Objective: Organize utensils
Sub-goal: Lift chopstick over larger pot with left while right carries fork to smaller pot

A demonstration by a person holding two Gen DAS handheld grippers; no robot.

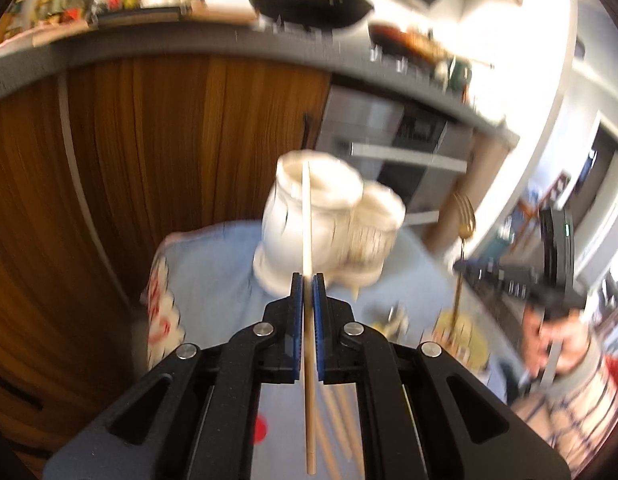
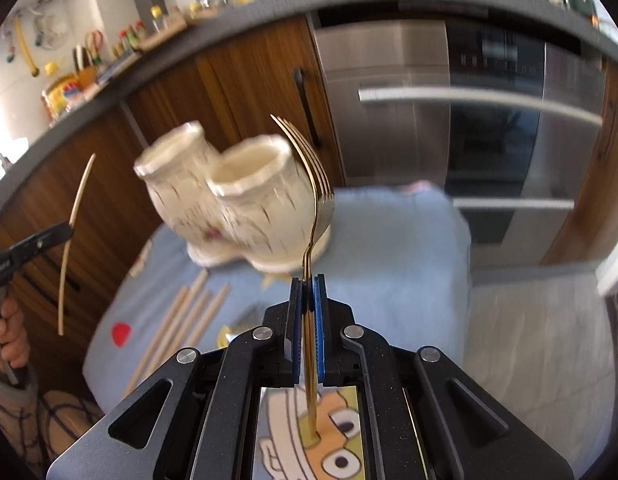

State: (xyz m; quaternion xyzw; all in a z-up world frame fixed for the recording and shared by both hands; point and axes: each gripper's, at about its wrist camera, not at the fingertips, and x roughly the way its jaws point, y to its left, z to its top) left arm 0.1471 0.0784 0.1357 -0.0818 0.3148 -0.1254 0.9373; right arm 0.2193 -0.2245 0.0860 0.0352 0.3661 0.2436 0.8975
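Left tongs clamped on one wooden chopstick, held upright, tip lined up in front of the left cup of the white double holder. Right tongs clamped on a gold fork, tines up, just right of the holder's right cup. Both utensils are in the air, neither in a cup yet.

Doing it well, my read:
- Fork is gripped low on the handle with the tines on top, so it needs tipping over the rim handle-first, or it goes in tines down. Pick one before lowering.
- Chopstick sticks out a long way on both sides of the pads; a thin round stick can pivot in the grip. Lower slowly, keep it vertical, release only once the end is inside the cup.
- One tool at a time. The cups touch each other and the two tongs would crowd.
- Holder looks light on soft cloth, so a rim knock could tip it.

Surface: light blue cloth with cartoon prints over the tabletop. More chopsticks lie loose on it near the left side, plus some small bits by the holder's base, too blurred to name.

Room: kitchen. Wood cabinet fronts, steel oven behind, grey counter above with a black pan and small bottles. Both views are motion-blurred.
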